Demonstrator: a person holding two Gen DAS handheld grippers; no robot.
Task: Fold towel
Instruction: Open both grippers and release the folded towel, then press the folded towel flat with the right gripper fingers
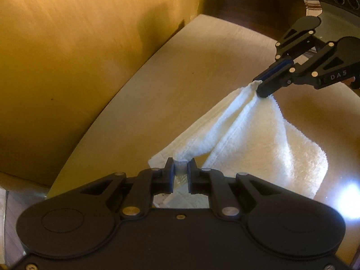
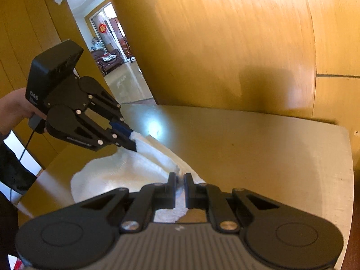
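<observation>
Black fingers of the left gripper pinch one bunched corner of a white, fluffy terry-cloth towel, while the right gripper clamps a second corner, the hem stretched between them above a pale, glossy tabletop. The rest of the cloth trails onto the table surface, heaped and creased rather than flat. To fold cleanly, the person should likely keep both pinches firm and the hem taut and level, carrying the two held corners across to meet the far edge before letting go. The pile looks thick and soft, with a stitched border band; wooden yellow panelling rises just behind.
</observation>
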